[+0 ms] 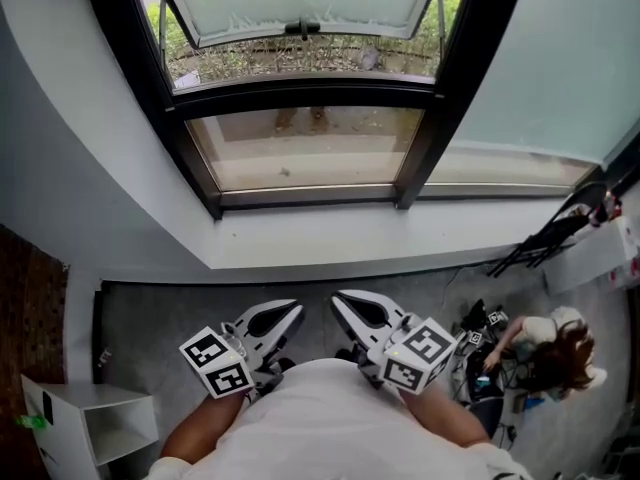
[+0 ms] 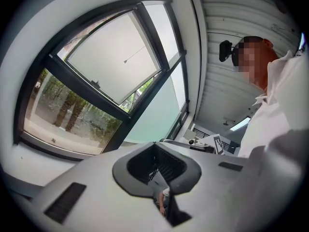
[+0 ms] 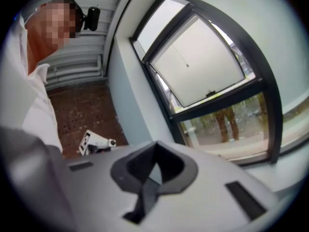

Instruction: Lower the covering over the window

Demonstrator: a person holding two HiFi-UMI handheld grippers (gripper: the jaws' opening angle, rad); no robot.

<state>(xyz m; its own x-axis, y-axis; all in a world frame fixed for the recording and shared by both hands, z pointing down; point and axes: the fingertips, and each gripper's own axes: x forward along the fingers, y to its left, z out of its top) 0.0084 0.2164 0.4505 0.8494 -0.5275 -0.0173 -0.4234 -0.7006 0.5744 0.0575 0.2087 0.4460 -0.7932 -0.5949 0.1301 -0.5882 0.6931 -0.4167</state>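
Observation:
A dark-framed window (image 1: 305, 93) lies ahead, its upper sash (image 1: 300, 3) tilted open outward, with a fixed pane below it. No blind or shade shows over the glass in any view. My left gripper (image 1: 288, 315) and right gripper (image 1: 345, 303) are held close to my chest, well back from the white sill (image 1: 350, 238), tips towards each other. Both are shut with nothing between the jaws. The left gripper view shows its gripper (image 2: 161, 187) closed, with the window (image 2: 96, 81) up to the left. The right gripper view shows its gripper (image 3: 147, 182) closed, with the window (image 3: 207, 76) to the right.
A frosted pane (image 1: 550, 58) fills the right side. Black stands (image 1: 545, 236) lean by the sill's right end. A person (image 1: 545, 353) crouches over gear on the floor at the right. A white shelf unit (image 1: 95, 423) stands at the lower left by a brick wall (image 1: 30, 308).

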